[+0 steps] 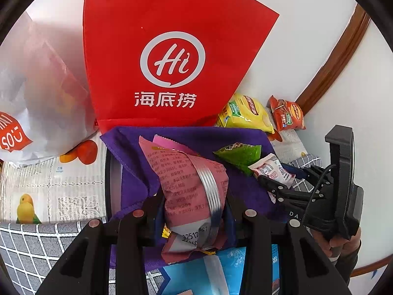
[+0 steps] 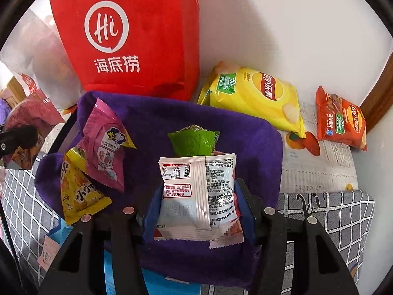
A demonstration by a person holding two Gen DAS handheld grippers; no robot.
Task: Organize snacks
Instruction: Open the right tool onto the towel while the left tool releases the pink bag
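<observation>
My left gripper (image 1: 194, 211) is shut on a dusty-pink snack packet (image 1: 189, 184) with a silver back seam, held over the purple cloth (image 1: 196, 135). My right gripper (image 2: 197, 204) is shut on a white snack packet (image 2: 196, 191) with red print, also over the purple cloth (image 2: 172, 118); it shows in the left wrist view (image 1: 272, 169). A green packet (image 2: 194, 140) lies on the cloth just beyond the white one. A pink packet (image 2: 105, 147) and a yellow packet (image 2: 78, 191) lie on the cloth's left side.
A red Haidilao bag (image 2: 137, 36) stands behind the cloth against the white wall. A yellow Lay's bag (image 2: 255, 98) and an orange Lay's bag (image 2: 341, 120) lie at the back right. A white plastic bag (image 1: 36, 98) sits at the left. A blue packet (image 1: 213, 272) lies below the left gripper.
</observation>
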